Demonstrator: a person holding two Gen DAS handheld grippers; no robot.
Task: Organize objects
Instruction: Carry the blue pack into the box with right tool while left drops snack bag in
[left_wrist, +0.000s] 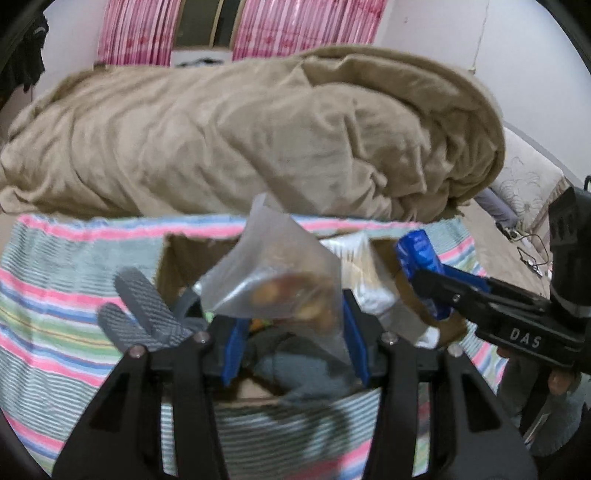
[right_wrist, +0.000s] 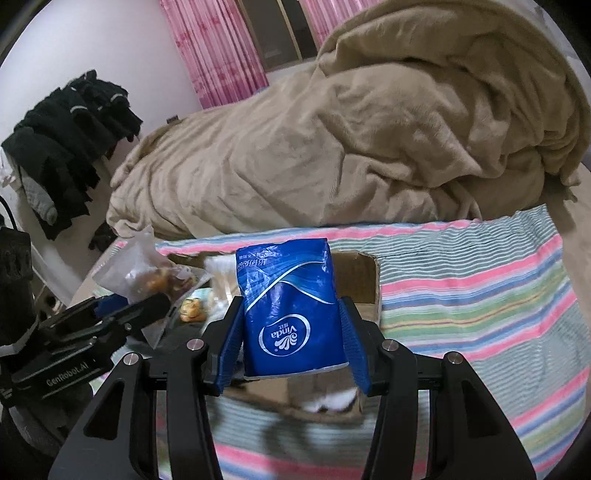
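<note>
My left gripper (left_wrist: 295, 332) is shut on a clear plastic bag of brown snacks (left_wrist: 280, 280) and holds it above an open cardboard box (left_wrist: 173, 266). My right gripper (right_wrist: 291, 332) is shut on a blue Vinda tissue pack (right_wrist: 291, 306), also above the box (right_wrist: 358, 273). The tissue pack shows in the left wrist view (left_wrist: 421, 258) at the right, and the snack bag shows in the right wrist view (right_wrist: 144, 273) at the left. The box holds white packets (left_wrist: 369, 280), grey cloth and a small yellow toy (right_wrist: 192, 308).
The box sits on a striped cloth (right_wrist: 480, 295) on a bed. A bulky tan blanket (left_wrist: 258, 140) lies behind it. Grey slippers (left_wrist: 140, 314) lie left of the box. Dark clothes (right_wrist: 66, 140) hang at the left wall. Pink curtains (left_wrist: 140, 33) are at the back.
</note>
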